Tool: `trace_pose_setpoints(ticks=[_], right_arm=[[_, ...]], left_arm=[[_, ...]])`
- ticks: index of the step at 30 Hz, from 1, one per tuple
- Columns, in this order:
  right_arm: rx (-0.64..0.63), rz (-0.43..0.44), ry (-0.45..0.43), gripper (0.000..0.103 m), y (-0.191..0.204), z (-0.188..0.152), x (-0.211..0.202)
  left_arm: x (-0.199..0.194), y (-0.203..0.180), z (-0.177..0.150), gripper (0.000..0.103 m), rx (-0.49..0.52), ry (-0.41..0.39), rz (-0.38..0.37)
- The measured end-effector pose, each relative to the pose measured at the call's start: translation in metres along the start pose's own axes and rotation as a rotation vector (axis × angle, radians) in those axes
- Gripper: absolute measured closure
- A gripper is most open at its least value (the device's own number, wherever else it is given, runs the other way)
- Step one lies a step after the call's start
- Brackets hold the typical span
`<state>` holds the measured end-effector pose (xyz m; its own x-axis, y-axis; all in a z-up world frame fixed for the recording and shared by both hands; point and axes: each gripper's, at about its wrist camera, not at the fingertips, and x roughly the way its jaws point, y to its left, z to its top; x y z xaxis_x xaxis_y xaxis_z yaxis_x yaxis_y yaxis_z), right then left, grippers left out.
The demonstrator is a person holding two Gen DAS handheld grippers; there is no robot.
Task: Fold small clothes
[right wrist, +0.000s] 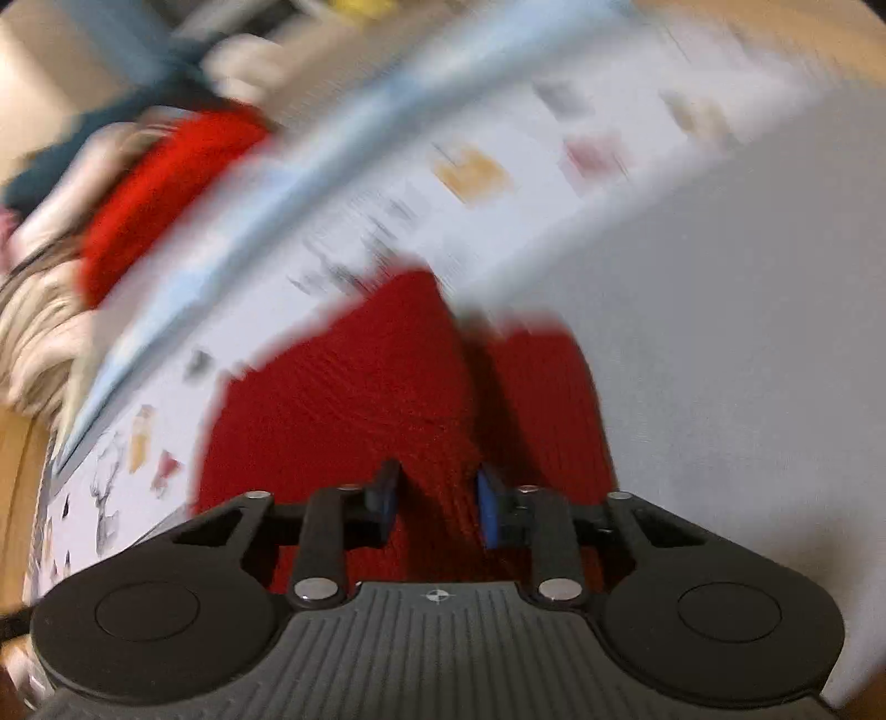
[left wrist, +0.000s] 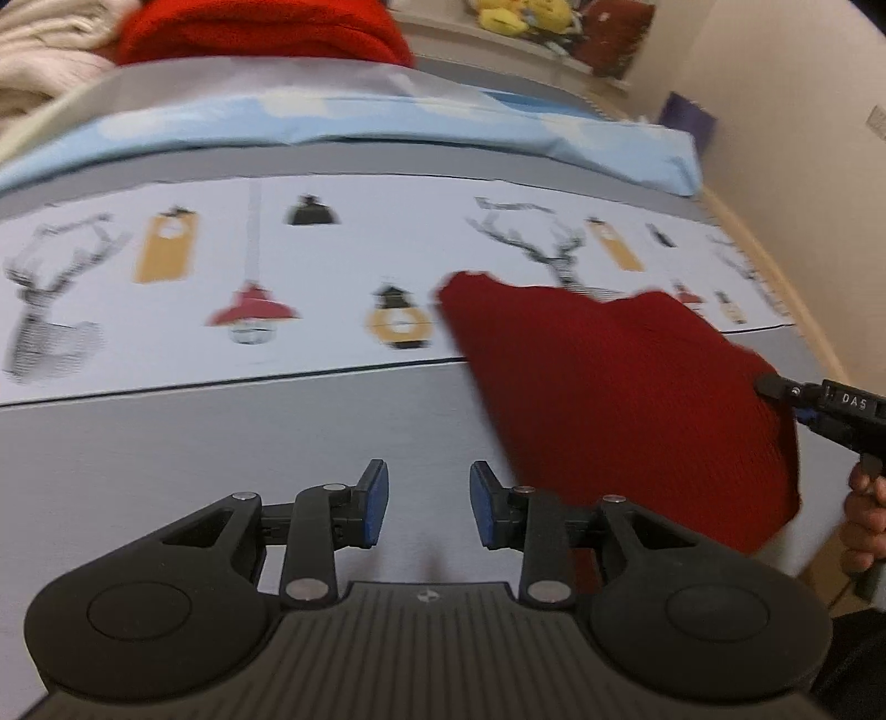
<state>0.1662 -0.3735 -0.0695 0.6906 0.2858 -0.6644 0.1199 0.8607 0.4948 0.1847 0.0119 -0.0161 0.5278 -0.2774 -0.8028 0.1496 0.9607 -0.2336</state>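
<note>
Across the middle of the left wrist view we see a dark red knitted garment (left wrist: 626, 399) lying on the grey table surface (left wrist: 166, 471), its upper edge overlapping a white printed cloth (left wrist: 332, 277) patterned with antlered deer, lamps and lanterns. At the lower centre our left gripper (left wrist: 429, 507) hangs above bare grey surface with its blue-padded jaws standing apart and nothing between them; the garment lies just to the right of its right finger. At the right edge of that view our right gripper (left wrist: 772, 385) meets the garment's right side, and a hand (left wrist: 866, 515) grips its handle below.

From the right wrist view, heavily blurred, the same red garment (right wrist: 354, 399) fills the centre and runs down between the fingers of the right gripper (right wrist: 437, 507). Its jaws stand at a narrow gap with red fabric between the blue pads; we cannot tell whether the pads press on it.

Toward the upper left of both views sits a pile of clothes (left wrist: 50, 61), cream and bright red, beyond a light blue cloth (left wrist: 387, 127). Yellow plush toys (left wrist: 520, 16) show at the top of the left wrist view.
</note>
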Motion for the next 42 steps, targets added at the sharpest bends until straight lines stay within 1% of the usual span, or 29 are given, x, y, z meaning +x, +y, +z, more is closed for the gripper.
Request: trace_pose_setpoints(ticks=[1, 2, 3, 5, 6, 7, 8, 9, 10, 11, 12, 14, 16, 18, 19, 21, 22, 23, 24, 25, 26, 27, 28, 30, 31, 35, 39, 41, 42], right_arm=[[-0.054, 0.066, -0.059, 0.075, 0.007, 0.003, -0.010], [-0.104, 0.087, -0.075, 0.075, 0.011, 0.003, -0.014], [-0.146, 0.027, -0.042, 0.074, 0.011, 0.001, -0.007], [-0.174, -0.137, 0.096, 0.073, 0.001, -0.008, 0.016], [-0.151, -0.156, 0.121, 0.071, -0.005, -0.009, 0.020], [-0.120, -0.129, 0.087, 0.071, -0.007, -0.005, 0.015], [-0.099, -0.098, 0.040, 0.067, -0.009, 0.000, 0.006], [-0.077, -0.080, -0.018, 0.054, -0.011, 0.005, 0.001], [-0.049, -0.084, -0.064, 0.046, -0.016, 0.008, -0.005], [-0.008, -0.106, -0.087, 0.036, -0.023, 0.011, -0.007], [0.041, -0.132, -0.078, 0.036, -0.032, 0.011, -0.005], [0.144, -0.156, 0.009, 0.036, -0.053, 0.011, 0.008], [0.237, -0.164, 0.131, 0.036, -0.070, 0.004, 0.028], [0.257, -0.200, 0.208, 0.036, -0.077, 0.001, 0.044], [0.260, -0.211, 0.235, 0.036, -0.080, -0.003, 0.048], [0.258, -0.209, 0.228, 0.033, -0.079, -0.005, 0.049], [0.245, -0.204, 0.224, 0.034, -0.075, -0.004, 0.051], [0.232, -0.202, 0.225, 0.037, -0.072, -0.005, 0.052], [0.224, -0.199, 0.223, 0.052, -0.070, -0.005, 0.054], [0.228, -0.178, 0.225, 0.065, -0.067, -0.004, 0.056], [0.254, -0.136, 0.236, 0.073, -0.067, -0.005, 0.057], [0.271, -0.120, 0.232, 0.080, -0.063, -0.005, 0.054], [0.262, -0.120, 0.225, 0.081, -0.059, -0.006, 0.054], [0.239, -0.107, 0.207, 0.085, -0.053, 0.002, 0.058], [0.237, -0.087, 0.188, 0.085, -0.048, 0.003, 0.057], [0.203, -0.001, 0.148, 0.086, -0.026, 0.002, 0.052], [0.142, 0.073, 0.178, 0.086, 0.015, -0.009, 0.064], [0.114, 0.114, 0.184, 0.086, 0.040, -0.016, 0.070], [0.101, 0.138, 0.185, 0.086, 0.053, -0.019, 0.074]], left_arm=[[0.007, -0.007, 0.001, 0.066, -0.009, 0.008, -0.030], [0.012, -0.013, 0.002, 0.066, -0.014, 0.013, -0.053], [0.019, -0.020, 0.004, 0.065, -0.021, 0.019, -0.077], [0.032, -0.032, 0.005, 0.061, -0.043, 0.032, -0.116], [0.040, -0.036, 0.006, 0.056, -0.063, 0.038, -0.137], [0.046, -0.038, 0.007, 0.050, -0.083, 0.044, -0.153], [0.054, -0.040, 0.007, 0.047, -0.114, 0.053, -0.169], [0.063, -0.042, 0.008, 0.040, -0.149, 0.062, -0.183], [0.070, -0.043, 0.008, 0.037, -0.180, 0.069, -0.192], [0.077, -0.043, 0.009, 0.031, -0.209, 0.076, -0.199], [0.084, -0.042, 0.009, 0.028, -0.237, 0.083, -0.205], [0.099, -0.041, 0.009, 0.023, -0.299, 0.105, -0.214], [0.115, -0.040, 0.007, 0.018, -0.342, 0.139, -0.231], [0.128, -0.039, 0.003, 0.011, -0.373, 0.165, -0.237], [0.135, -0.038, 0.001, 0.009, -0.398, 0.172, -0.243], [0.147, -0.036, -0.002, 0.009, -0.444, 0.186, -0.278], [0.151, -0.035, -0.003, 0.009, -0.464, 0.191, -0.286], [0.154, -0.035, -0.003, 0.009, -0.472, 0.192, -0.291], [0.156, -0.036, -0.003, 0.009, -0.474, 0.190, -0.293], [0.156, -0.037, -0.002, 0.015, -0.467, 0.184, -0.290], [0.154, -0.038, -0.001, 0.020, -0.457, 0.176, -0.287], [0.151, -0.038, 0.001, 0.029, -0.446, 0.169, -0.283], [0.147, -0.038, 0.004, 0.038, -0.431, 0.162, -0.283], [0.135, -0.038, 0.010, 0.046, -0.395, 0.139, -0.283], [0.127, -0.036, 0.013, 0.047, -0.368, 0.120, -0.278], [0.090, -0.015, 0.025, 0.049, -0.283, 0.035, -0.201], [0.052, 0.030, 0.032, 0.049, -0.262, -0.023, -0.131], [0.038, 0.051, 0.033, 0.048, -0.269, -0.030, -0.100], [0.033, 0.065, 0.032, 0.045, -0.285, -0.028, -0.080]])
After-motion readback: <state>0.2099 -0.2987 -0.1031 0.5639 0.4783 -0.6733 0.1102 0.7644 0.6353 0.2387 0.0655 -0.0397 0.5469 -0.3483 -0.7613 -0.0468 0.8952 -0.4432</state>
